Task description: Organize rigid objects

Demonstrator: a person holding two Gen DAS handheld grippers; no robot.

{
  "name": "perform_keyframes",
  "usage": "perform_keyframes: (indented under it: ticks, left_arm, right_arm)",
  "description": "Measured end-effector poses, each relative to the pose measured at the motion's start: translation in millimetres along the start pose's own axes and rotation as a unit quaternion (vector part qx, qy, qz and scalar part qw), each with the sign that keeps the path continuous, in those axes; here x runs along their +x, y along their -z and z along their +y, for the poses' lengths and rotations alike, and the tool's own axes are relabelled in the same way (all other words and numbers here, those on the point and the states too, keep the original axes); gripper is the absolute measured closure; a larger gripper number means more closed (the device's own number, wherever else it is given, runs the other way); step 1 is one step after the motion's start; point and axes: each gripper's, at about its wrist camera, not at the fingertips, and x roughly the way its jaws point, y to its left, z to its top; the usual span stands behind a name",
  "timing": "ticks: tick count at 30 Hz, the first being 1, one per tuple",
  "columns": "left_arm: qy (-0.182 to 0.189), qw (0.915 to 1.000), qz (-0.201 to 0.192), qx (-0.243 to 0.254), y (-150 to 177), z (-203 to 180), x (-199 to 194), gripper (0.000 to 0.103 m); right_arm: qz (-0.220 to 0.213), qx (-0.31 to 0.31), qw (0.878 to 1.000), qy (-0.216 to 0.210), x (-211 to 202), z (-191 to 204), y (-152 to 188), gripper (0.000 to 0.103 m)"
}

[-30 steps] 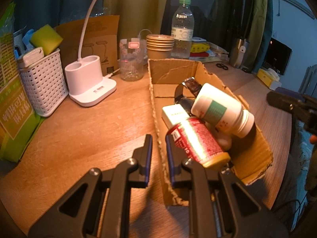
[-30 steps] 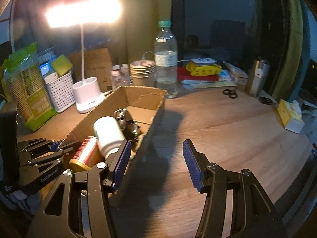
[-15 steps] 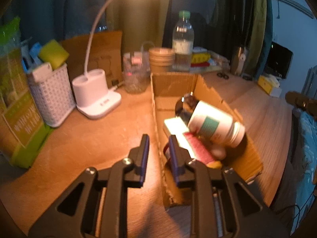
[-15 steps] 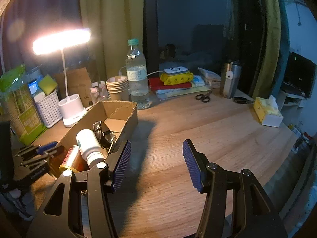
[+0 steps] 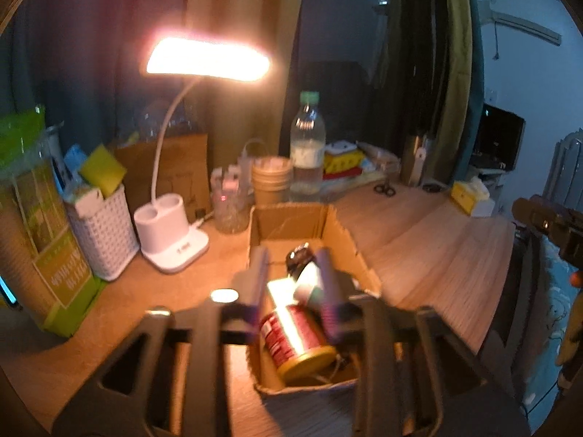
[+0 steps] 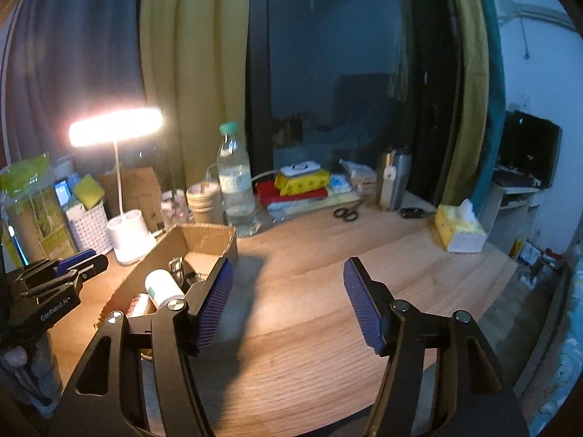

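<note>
Cardboard box (image 5: 339, 229) sits on the wooden desk (image 5: 437, 255) in the left wrist view, its open top facing up, holding a red can with a yellow lid (image 5: 295, 338) lying on its side at the near end, a white bottle (image 5: 309, 284) lying behind the can, and a dark object farther back that is too blurred to name. Left gripper (image 5: 291, 276) hovers above the box with its fingers (image 5: 255, 276) spreading apart and nothing pinched between them; the can and bottle show through the gap, below the fingers. Left of the box stand a lit white desk lamp (image 5: 171, 244) and a white lattice basket (image 5: 102, 233), with paper cups (image 5: 271, 178) and a clear water bottle (image 5: 308, 149) behind it. In the right wrist view the same box (image 6: 204, 240) lies at the left, the white bottle (image 6: 162, 287) and red can (image 6: 136, 304) visible inside, and the left gripper (image 6: 78, 266) reaches in from the left edge above the box's near end. Right gripper (image 6: 288, 302) is over bare desk (image 6: 328, 346) right of the box, its blue ribbed pads (image 6: 360, 309) widening and gripping nothing. Scissors (image 6: 346, 213) and a tissue box (image 6: 459, 229) lie farther back.
</note>
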Motion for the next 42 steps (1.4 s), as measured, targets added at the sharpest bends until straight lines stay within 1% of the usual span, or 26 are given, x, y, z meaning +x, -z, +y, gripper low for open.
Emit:
perform_keyframes:
  ticks: [1, 2, 6, 9, 11, 13, 15, 19, 23, 29, 33, 42]
  left_arm:
    - [0.011, 0.9999, -0.006, -0.006, -3, 0, -3, 0.024]
    - [0.024, 0.9995, -0.017, -0.015, -6, -1, -9, 0.018]
    - [0.03, 0.9988, -0.038, -0.004, -19, -13, -23, 0.018]
    - [0.038, 0.9983, -0.043, 0.005, -29, -21, -34, 0.016]
    - [0.039, 0.9975, -0.058, 0.008, -35, -26, -43, 0.015]
    - [0.037, 0.9967, -0.071, 0.012, -38, -29, -52, 0.013]
    - [0.034, 0.9961, -0.079, 0.017, -42, -32, -59, 0.008]
    - [0.032, 0.9946, -0.097, 0.019, -48, -35, -71, 0.008]
    - [0.03, 0.9937, -0.107, 0.016, -52, -36, -78, 0.008]
    - [0.029, 0.9919, -0.123, 0.019, -56, -39, -88, 0.008]
    - [0.031, 0.9916, -0.124, 0.021, -55, -39, -91, 0.008]
    - [0.029, 0.9918, -0.123, 0.019, -55, -38, -93, 0.008]
  right_arm:
    - [-0.008, 0.001, 1.0, 0.005, -5, -1, -2, 0.037]
    - [-0.015, 0.001, 1.0, 0.01, -9, -2, -3, 0.037]
    - [-0.031, 0.001, 0.999, 0.026, -22, -5, -7, 0.036]
    - [-0.043, 0.001, 0.999, 0.029, -32, -5, -11, 0.036]
    - [-0.053, 0.0, 0.998, 0.031, -40, -5, -13, 0.036]
    - [-0.061, 0.001, 0.998, 0.034, -46, -6, -14, 0.036]
    - [-0.067, 0.002, 0.997, 0.037, -52, -7, -16, 0.036]
    - [-0.078, 0.007, 0.996, 0.037, -59, -11, -19, 0.036]
    - [-0.084, 0.012, 0.996, 0.026, -63, -12, -21, 0.036]
    - [-0.092, 0.007, 0.995, 0.029, -68, -9, -26, 0.036]
    - [-0.094, 0.004, 0.995, 0.025, -71, -7, -25, 0.036]
    - [-0.083, 0.005, 0.996, 0.022, -64, -9, -24, 0.036]
